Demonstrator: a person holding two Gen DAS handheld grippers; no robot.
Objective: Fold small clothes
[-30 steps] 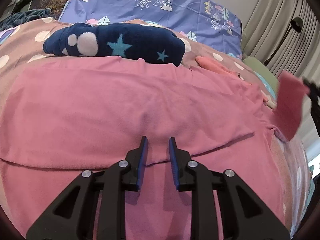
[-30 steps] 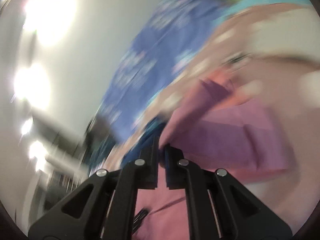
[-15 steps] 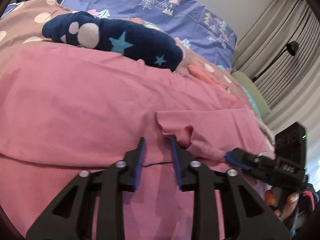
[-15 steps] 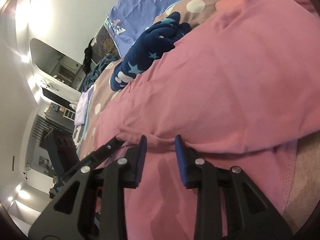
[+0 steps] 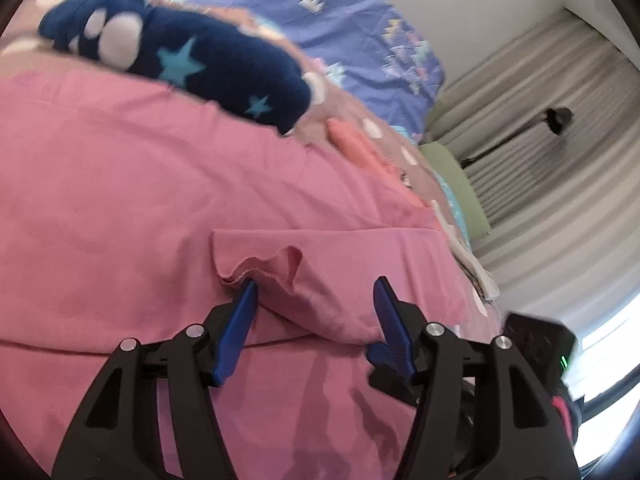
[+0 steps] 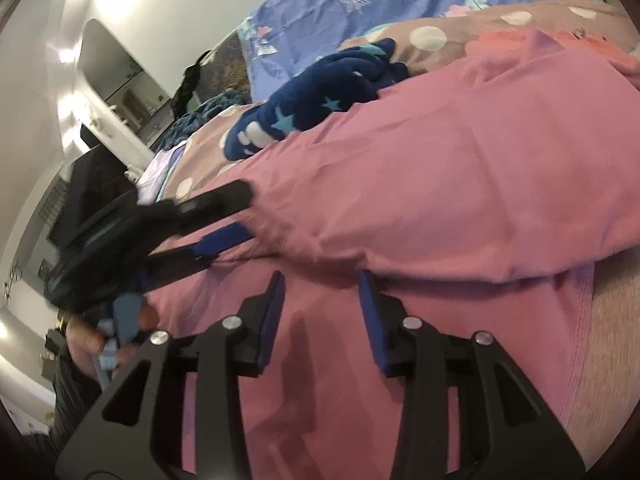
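The pink garment (image 5: 132, 184) lies spread on the polka-dot bedspread (image 6: 460, 28), its folded sleeve (image 5: 332, 272) lying between the spread fingers of the left gripper (image 5: 316, 300), whose jaws have just been opening and pinch nothing. The right gripper (image 6: 322, 280), angled down with jaws just opened and apart, hovers at the fold edge. A second ago it held the sleeve aloft; a navy star sock (image 5: 192, 64) lies beyond.

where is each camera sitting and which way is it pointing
Left wrist: sits behind the left claw, looking down across the pink garment toward the curtains; the claw is open.
Right wrist: sits behind the open right claw, facing the pink garment and a hand.
Both show the navy star-patterned garment.
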